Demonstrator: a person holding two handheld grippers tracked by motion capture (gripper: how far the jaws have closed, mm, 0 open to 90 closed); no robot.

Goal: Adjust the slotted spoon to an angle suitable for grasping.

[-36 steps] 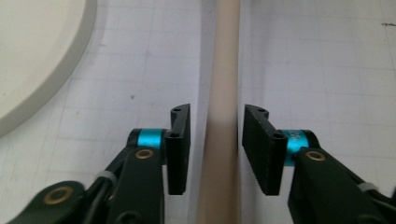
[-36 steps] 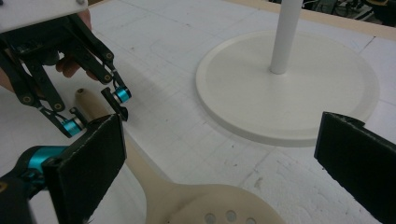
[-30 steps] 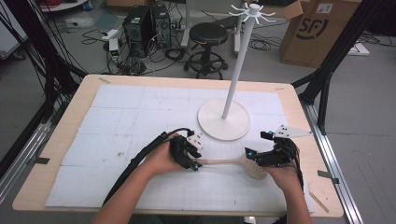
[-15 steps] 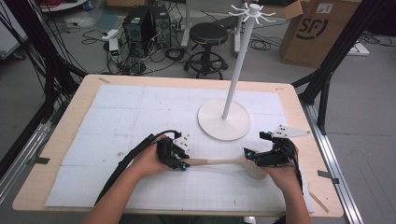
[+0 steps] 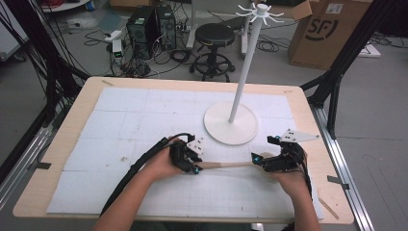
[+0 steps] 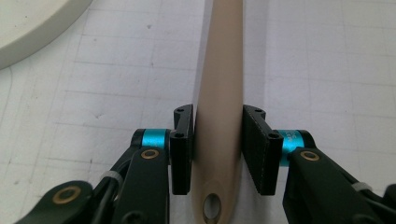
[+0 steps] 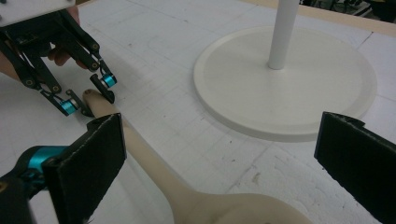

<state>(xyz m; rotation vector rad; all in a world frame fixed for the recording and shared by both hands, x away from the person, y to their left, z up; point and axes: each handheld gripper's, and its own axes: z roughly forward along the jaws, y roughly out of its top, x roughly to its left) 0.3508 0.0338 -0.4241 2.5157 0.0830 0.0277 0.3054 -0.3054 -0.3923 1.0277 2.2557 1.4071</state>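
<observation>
From above, a beige wooden spoon lies flat on the white gridded mat, stretched between the two hands near the front of the table. The left gripper sits at its handle end, the right gripper at its bowl end, and the white hook stand rises just behind them.

The left gripper view settles what the high view cannot: both black pads press flat against the sides of the spoon handle, clamped just above the hanging hole. Those jaws have just been closing, with the handle between them.

The right gripper view shows its own pads standing wide apart, released, with the spoon's bowl lying between them untouched, and the left gripper pinching the far tip.

A second ago the left hand was farther right along the handle with its jaws wider; it has since slid back to the handle's end. The right hand has kept its place.
</observation>
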